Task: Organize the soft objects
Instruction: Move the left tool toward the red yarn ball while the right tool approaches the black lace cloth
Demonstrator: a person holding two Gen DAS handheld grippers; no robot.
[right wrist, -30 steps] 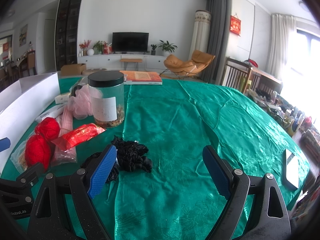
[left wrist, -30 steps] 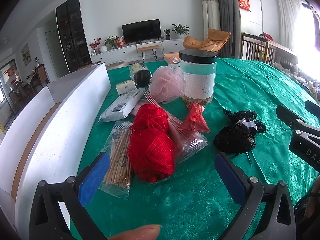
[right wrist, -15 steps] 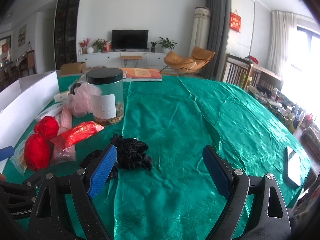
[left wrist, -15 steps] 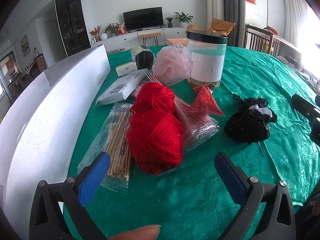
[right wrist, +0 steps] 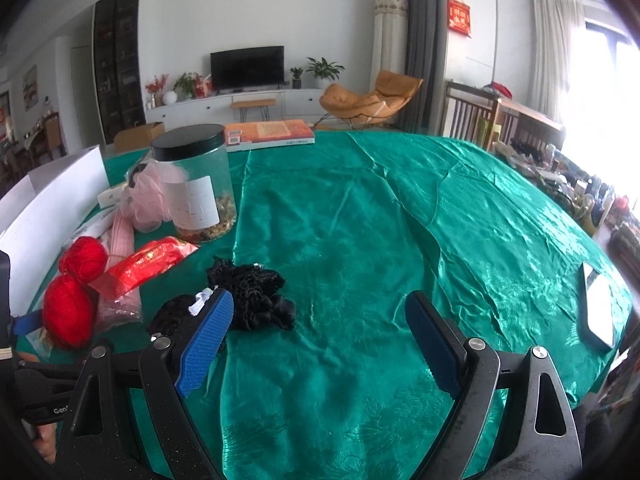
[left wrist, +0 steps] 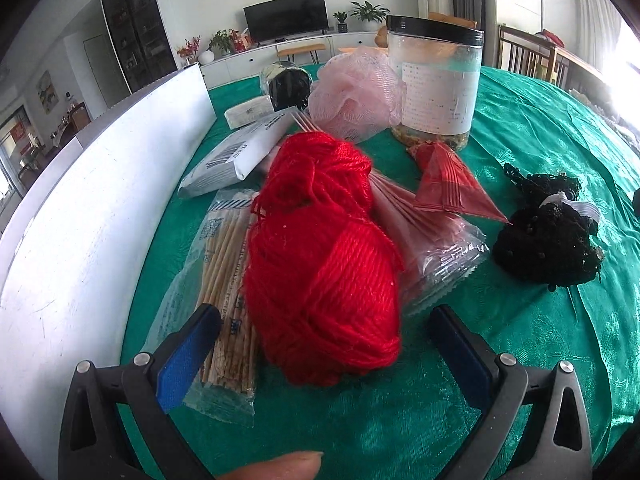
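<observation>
In the left wrist view, the left tool (left wrist: 324, 336) stands wide open and holds nothing; its blue-padded fingers (left wrist: 188, 356) flank the near end of the red yarn (left wrist: 320, 256) without touching it. The yarn, two joined balls, lies on the green-covered table (left wrist: 400, 432), partly on a clear bag of wooden sticks (left wrist: 228, 280) to its left and just beside a bag of pink sticks (left wrist: 436, 248) to its right. A red packet (left wrist: 452, 188) lies on that pink bag. Farther right, apart from the yarn, sits a black lace bundle (left wrist: 548, 232) with a white tag. Behind the yarn are a pink mesh sponge (left wrist: 356, 96) and, touching it, a clear jar (left wrist: 436, 80) with a black lid. A white box wall (left wrist: 92, 216) runs along the table's left side. A fingertip (left wrist: 280, 466) shows at the bottom edge.

In the right wrist view, the right tool (right wrist: 320, 340) is also wide open and empty, hovering over bare green cloth (right wrist: 360, 220). Its left finger (right wrist: 204, 344) overlaps the black lace bundle (right wrist: 256, 296) in the picture; I cannot tell whether they touch. The red yarn (right wrist: 72, 292) lies far left, near the box wall (right wrist: 44, 208), with the jar (right wrist: 196, 184) behind it.
</observation>
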